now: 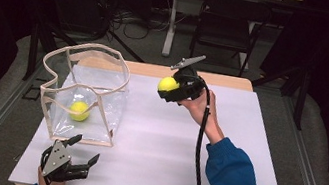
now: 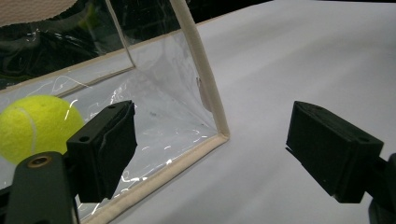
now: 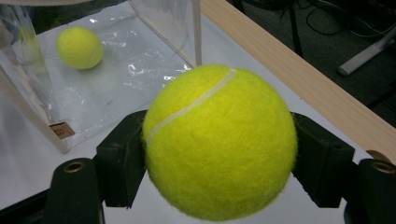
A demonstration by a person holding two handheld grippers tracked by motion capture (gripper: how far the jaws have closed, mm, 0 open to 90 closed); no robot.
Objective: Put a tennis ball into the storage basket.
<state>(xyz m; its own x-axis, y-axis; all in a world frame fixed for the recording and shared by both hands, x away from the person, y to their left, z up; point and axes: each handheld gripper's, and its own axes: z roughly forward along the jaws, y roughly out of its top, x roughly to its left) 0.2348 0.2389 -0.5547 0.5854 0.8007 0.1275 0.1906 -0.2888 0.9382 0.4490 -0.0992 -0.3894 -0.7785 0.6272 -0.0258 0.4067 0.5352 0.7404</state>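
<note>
Fuzzy yellow tennis ball [image 3: 219, 142], white seam curving, fills right tool [image 3: 219, 158].

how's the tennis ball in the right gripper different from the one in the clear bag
The held tennis ball is clamped between the right gripper fingers, up off the table; the bagged tennis ball lies loose on the floor of the clear bag. The held one is out in the open; the bagged one sits behind plastic. Both are yellow-green.

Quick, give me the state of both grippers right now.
Left gripper: open, fingers wide apart, holding nothing, beside the clear plastic bag.
Right gripper: shut on a yellow felt tennis ball, held above the table.
</note>
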